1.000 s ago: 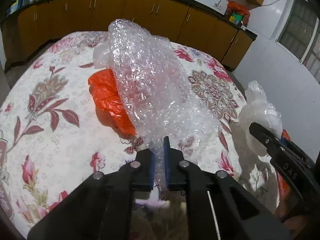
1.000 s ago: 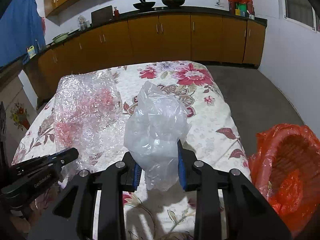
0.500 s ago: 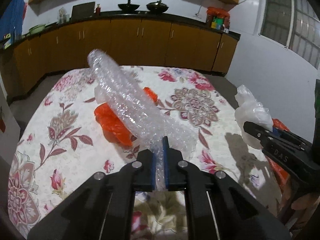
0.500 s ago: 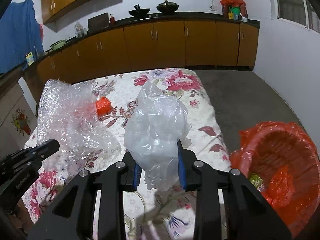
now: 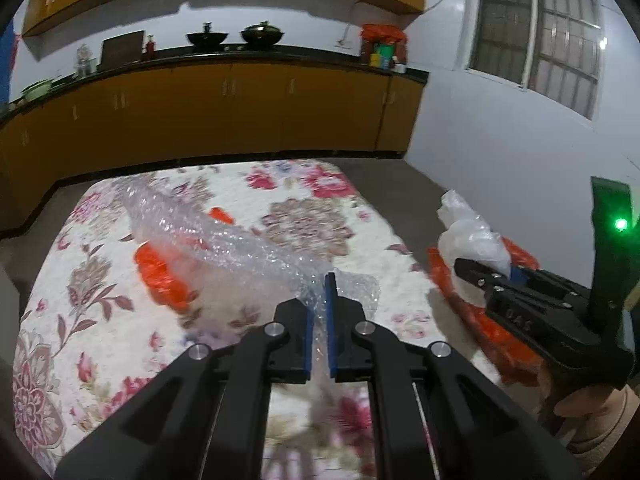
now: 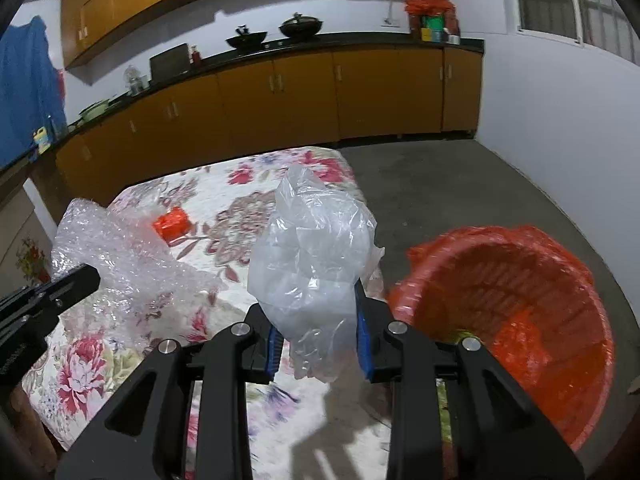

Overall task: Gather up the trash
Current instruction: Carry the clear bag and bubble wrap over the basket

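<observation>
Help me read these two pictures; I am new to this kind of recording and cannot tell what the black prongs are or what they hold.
There is no robot arm here. A person holds a black two-finger gripper in each hand, and a wide-angle camera on each one looks forward along its fingers.

The left view shows the left gripper shut on a sheet of bubble wrap, above a floral cloth where an orange plastic bag lies.

The right view shows the right gripper shut on a crumpled clear plastic bag. To its right stands an orange bin, with some trash inside.
</observation>
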The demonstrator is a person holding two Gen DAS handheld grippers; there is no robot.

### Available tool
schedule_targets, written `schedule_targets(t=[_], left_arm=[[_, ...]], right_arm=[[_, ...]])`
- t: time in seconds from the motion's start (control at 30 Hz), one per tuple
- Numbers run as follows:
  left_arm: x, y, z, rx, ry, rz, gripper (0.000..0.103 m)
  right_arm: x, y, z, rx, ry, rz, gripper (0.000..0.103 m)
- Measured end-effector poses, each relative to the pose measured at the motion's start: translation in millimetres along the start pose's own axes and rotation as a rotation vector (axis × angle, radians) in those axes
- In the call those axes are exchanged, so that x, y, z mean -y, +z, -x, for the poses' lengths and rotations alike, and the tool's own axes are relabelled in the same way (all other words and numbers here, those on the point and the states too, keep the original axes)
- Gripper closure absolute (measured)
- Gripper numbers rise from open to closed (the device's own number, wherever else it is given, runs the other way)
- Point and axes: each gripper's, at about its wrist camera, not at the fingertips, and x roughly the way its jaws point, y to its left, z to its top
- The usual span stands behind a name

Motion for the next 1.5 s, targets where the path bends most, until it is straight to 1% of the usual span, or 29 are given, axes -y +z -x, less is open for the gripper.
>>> schedule_targets(t=[0.17, 0.3, 0.47, 0.63, 0.97, 1.13, 1.27, 1.47, 1.5], left_arm=[[26, 6, 4, 0.015, -0.062, -0.027, 0.096], [54, 12, 7, 0.027, -0.124, -0.053, 0.096], [88, 19, 10, 0.045, -0.19, -0.089, 0.096], [123, 27, 12, 0.055, -0.27, -0.112, 0.096], [183, 29, 2, 0.041, -0.404, -0.156, 0.096], [199, 25, -6, 0.032, -0.438, -0.169, 0.096], [208, 22, -19, 0.004, -0.451, -0.17, 0.096], [212, 10, -40, -0.06, -0.452, -0.17, 0.096], [211, 8, -42, -0.066, -0.448, -0.168, 0.094]], right_arm=[[23, -5, 15, 0.013, -0.039, -0.025, 0.073], [44, -8, 28, 0.026, -0.078, -0.052, 0.073], [76, -13, 46, 0.042, -0.135, -0.091, 0.073], [108, -18, 63, 0.057, -0.187, -0.136, 0.073], [156, -25, 91, 0.086, -0.259, -0.207, 0.073], [173, -29, 98, 0.092, -0.281, -0.227, 0.073], [181, -30, 98, 0.09, -0.283, -0.239, 0.073], [179, -28, 91, 0.081, -0.253, -0.227, 0.072], [179, -28, 89, 0.081, -0.24, -0.226, 0.071]])
